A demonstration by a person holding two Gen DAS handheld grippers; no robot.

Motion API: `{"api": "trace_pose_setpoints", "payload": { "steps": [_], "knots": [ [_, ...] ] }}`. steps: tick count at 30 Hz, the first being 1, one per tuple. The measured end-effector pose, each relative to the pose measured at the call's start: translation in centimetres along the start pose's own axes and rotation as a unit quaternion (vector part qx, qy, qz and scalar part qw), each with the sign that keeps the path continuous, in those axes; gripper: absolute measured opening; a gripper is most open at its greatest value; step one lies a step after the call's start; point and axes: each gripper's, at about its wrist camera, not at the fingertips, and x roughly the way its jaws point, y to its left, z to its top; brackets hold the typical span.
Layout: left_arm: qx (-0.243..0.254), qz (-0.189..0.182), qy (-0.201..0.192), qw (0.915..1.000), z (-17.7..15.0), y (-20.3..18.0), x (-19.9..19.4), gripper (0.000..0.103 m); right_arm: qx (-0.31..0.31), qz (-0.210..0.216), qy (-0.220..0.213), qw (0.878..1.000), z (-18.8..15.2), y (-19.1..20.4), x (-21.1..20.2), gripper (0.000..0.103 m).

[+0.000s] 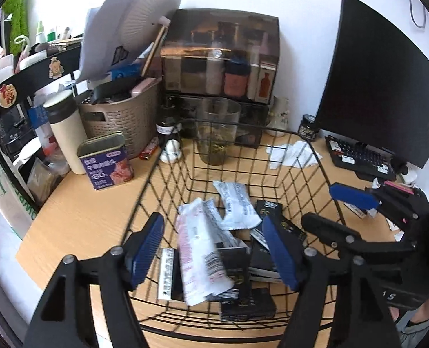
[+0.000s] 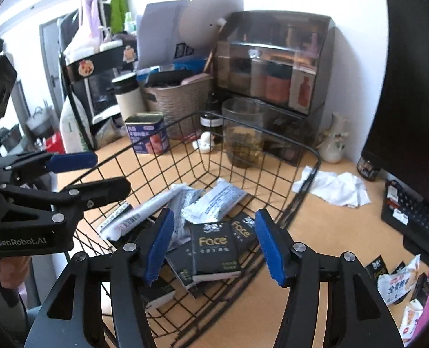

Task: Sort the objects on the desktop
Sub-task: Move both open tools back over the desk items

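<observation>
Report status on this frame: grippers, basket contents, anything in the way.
Left gripper open, empty, over wire basket. Right gripper open, empty. White packets and black Face packs lie inside. Crumpled tissue beside basket; path clear.

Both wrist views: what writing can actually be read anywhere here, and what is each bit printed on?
"Face": gold letters on the black rectangular packet in the black wire basket.
"GenRobot.AI": white letters on the black body of the left gripper, seen from the right wrist.
"80": on the purple rectangular tin can; its other characters are too blurred.
White wrappers, keyboard labels, dark jar: print too small to read.
</observation>
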Motion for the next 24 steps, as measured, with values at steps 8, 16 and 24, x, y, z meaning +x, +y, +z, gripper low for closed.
{"api": "trace_pose_setpoints", "payload": {
  "steps": [8, 16, 24],
  "knots": [
    [0.034, -0.015, 0.009, 0.9993, -0.3, -4.1, 0.1, 0.074, 0.009, -0.023, -0.003, 1.0, -2.1, -3.0, -2.7, 0.058],
    [0.061, -0.072, -0.012, 0.9955, 1.3, -11.4, -1.2, 0.075, 0.042, -0.071, -0.019, 0.996, -5.1, -8.9, -7.5, 0.058],
    [0.129, -0.114, 0.006, 0.985, 1.0, -21.5, 2.1, 0.08, 0.098, -0.143, 0.003, 0.985, -9.2, -18.4, -11.0, 0.061]
  ]
}}
